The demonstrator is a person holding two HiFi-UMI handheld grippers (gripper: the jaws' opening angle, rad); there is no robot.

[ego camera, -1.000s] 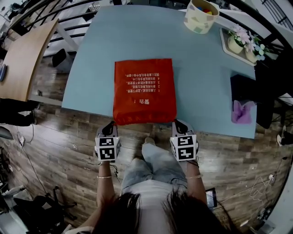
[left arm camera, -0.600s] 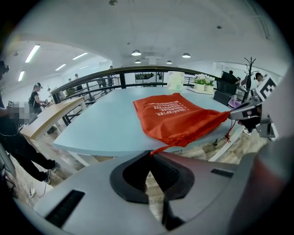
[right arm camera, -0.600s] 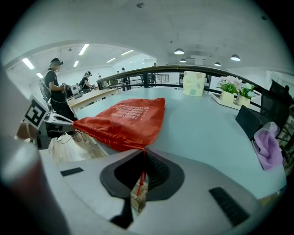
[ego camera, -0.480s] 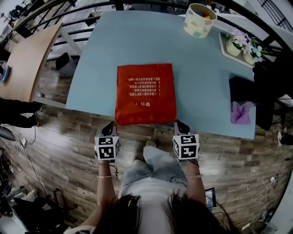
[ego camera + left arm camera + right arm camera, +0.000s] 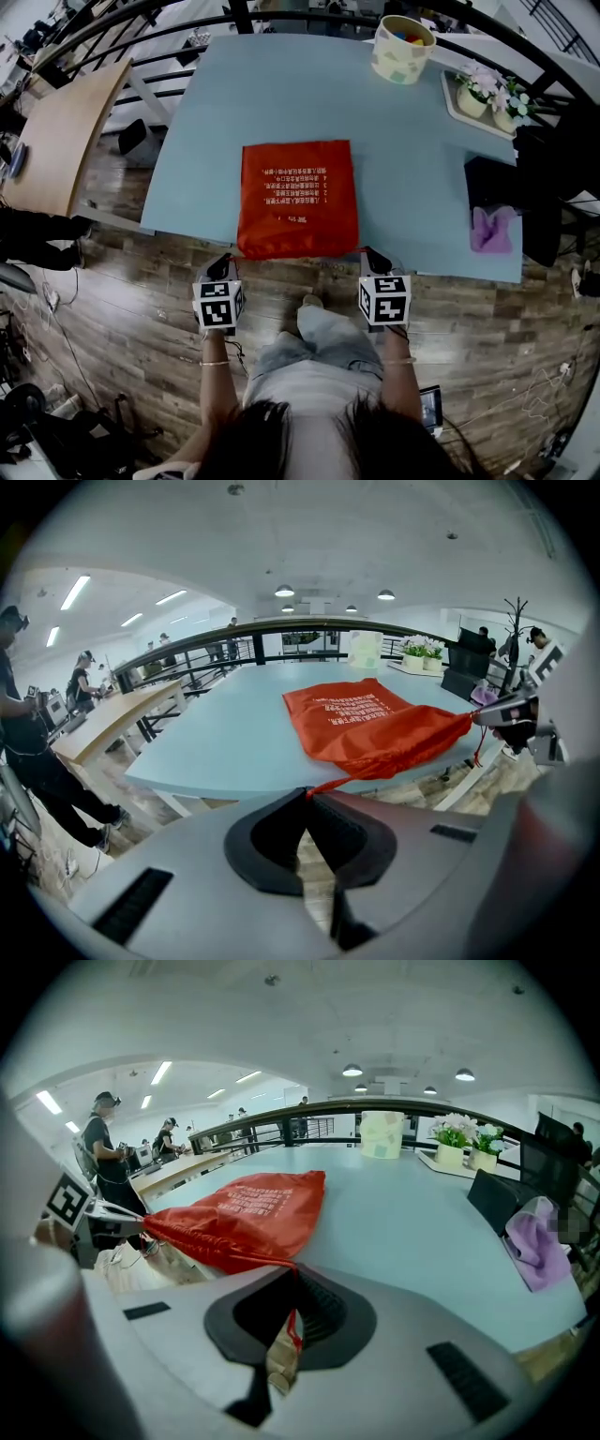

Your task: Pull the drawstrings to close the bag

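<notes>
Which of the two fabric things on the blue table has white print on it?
The red bag at the near edge of the table carries white print; the purple cloth at the right is plain.

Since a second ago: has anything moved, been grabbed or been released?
Very little. The left hand-held gripper and right hand-held gripper seem to have edged slightly outward from the red bag. Nothing was grabbed or released: each stays shut on its drawstring. The bag keeps its spot at the table edge. The overall shift in the head view is camera motion.
</notes>
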